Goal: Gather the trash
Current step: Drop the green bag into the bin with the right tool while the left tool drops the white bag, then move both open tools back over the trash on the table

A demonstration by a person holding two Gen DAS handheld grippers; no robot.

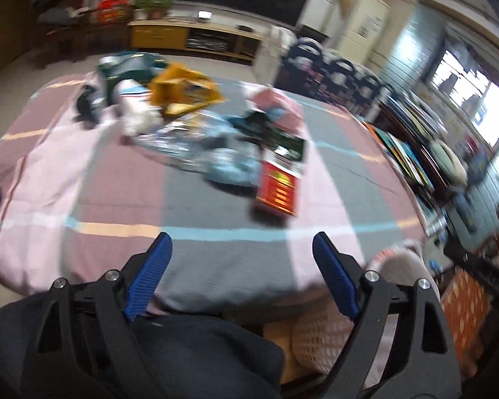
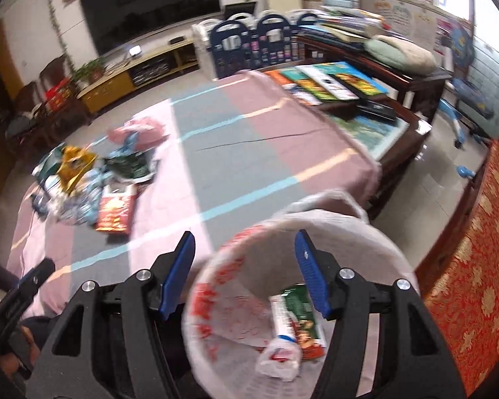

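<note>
Left gripper (image 1: 241, 242): jaws wide, holding nothing, above the near edge of the bed (image 1: 116, 179).
Right gripper (image 2: 244, 244): jaws wide, empty, over the bin (image 2: 223, 299).
Trash pile (image 1: 196, 126): toward the bed's far edge.
Red packet (image 1: 279, 186): nearest piece of the pile.
Bin: just off the bed's near edge, wrappers (image 2: 299, 326) inside.

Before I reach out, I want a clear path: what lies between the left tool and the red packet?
Nothing but bare striped cloth lies between the open left tool and the red packet, as the left wrist view shows.
</note>
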